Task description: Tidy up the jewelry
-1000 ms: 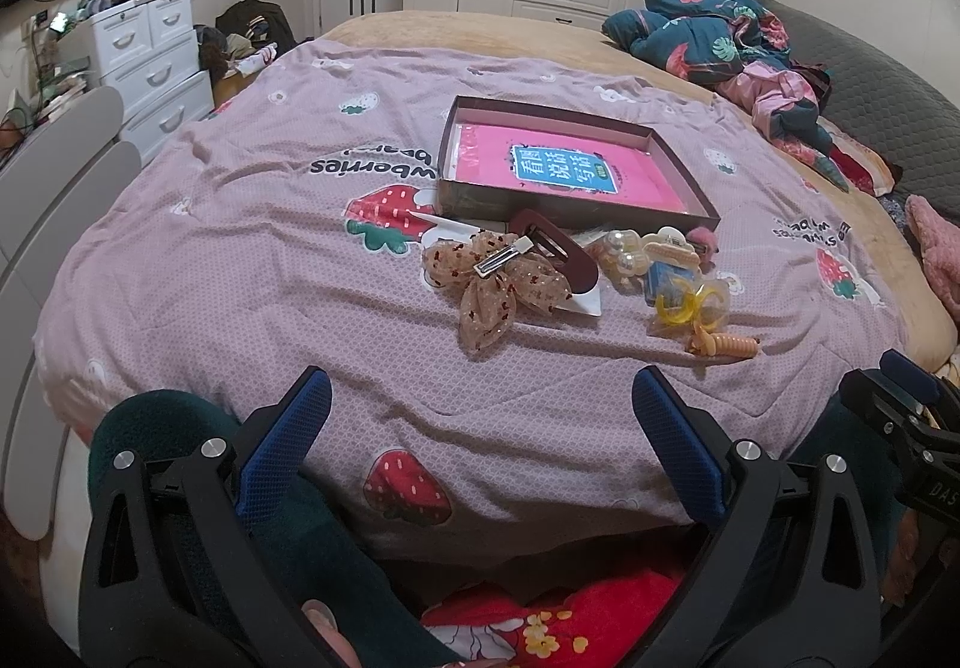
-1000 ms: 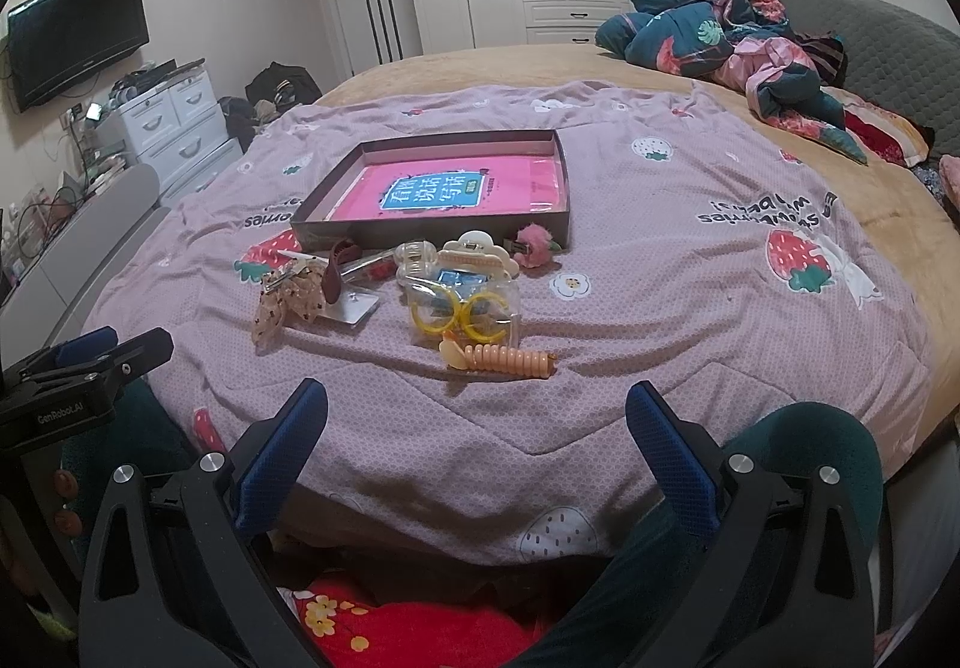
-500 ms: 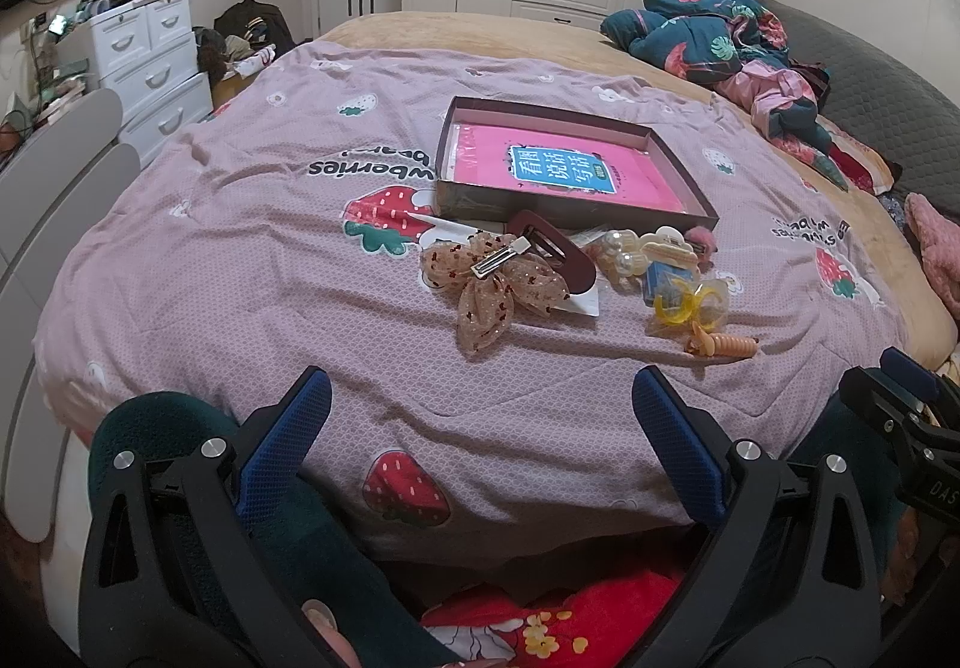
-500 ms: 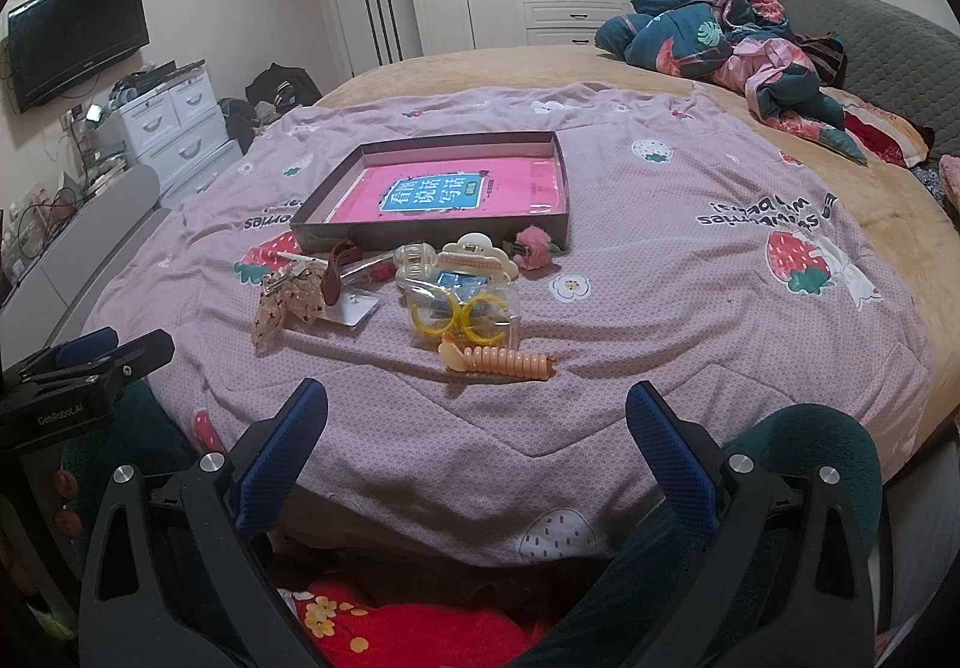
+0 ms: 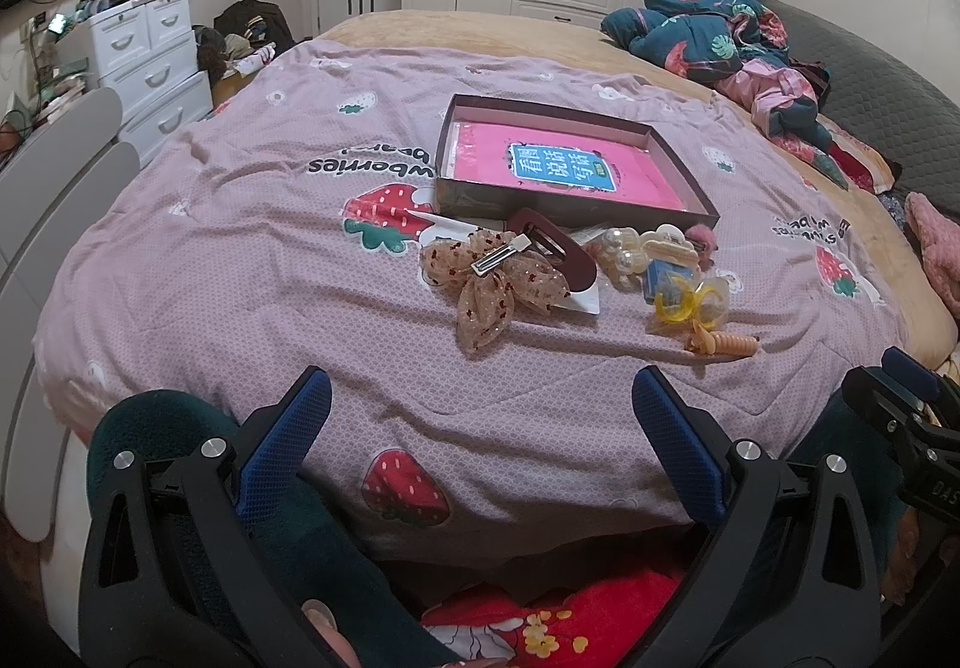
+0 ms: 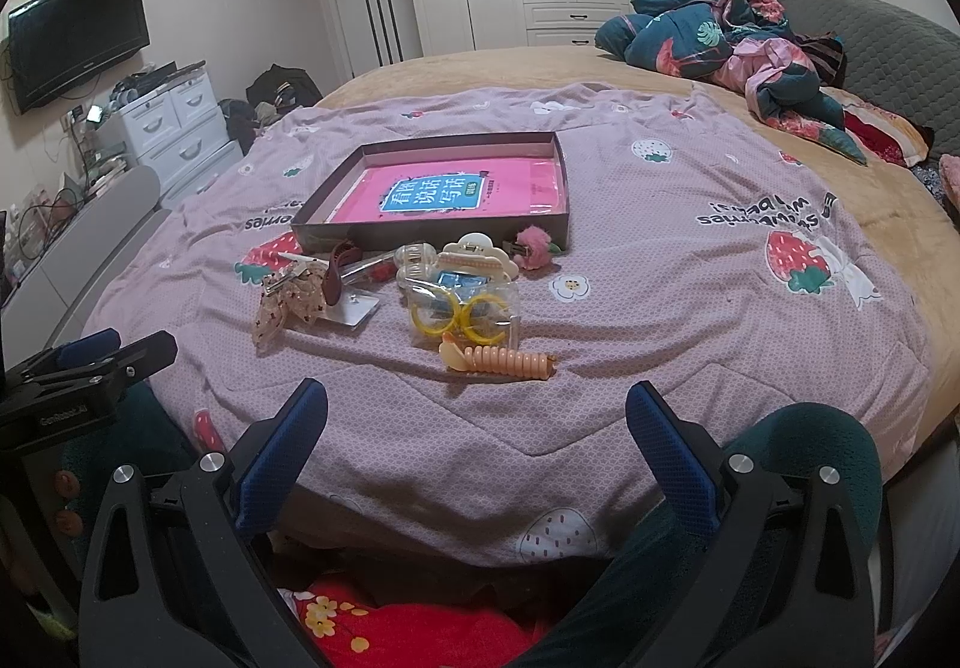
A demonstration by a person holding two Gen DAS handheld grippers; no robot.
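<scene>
Hovering at the near edge of the bed, your left gripper (image 5: 480,416) and right gripper (image 6: 477,422) both have jaws spread wide, holding nothing. Bare quilt (image 5: 240,272) lies right ahead of each. Further out, the hair-accessory pile (image 6: 462,308) sits just before the tray (image 6: 564,182), touching its front wall.

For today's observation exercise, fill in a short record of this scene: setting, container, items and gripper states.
setting: bed with a strawberry-print cover
container: shallow dark tray, pink booklet inside
items outside tray: mesh bow clip, orange spiral hair tie, yellow rings in a clear bag
left gripper: open, empty
right gripper: open, empty
</scene>
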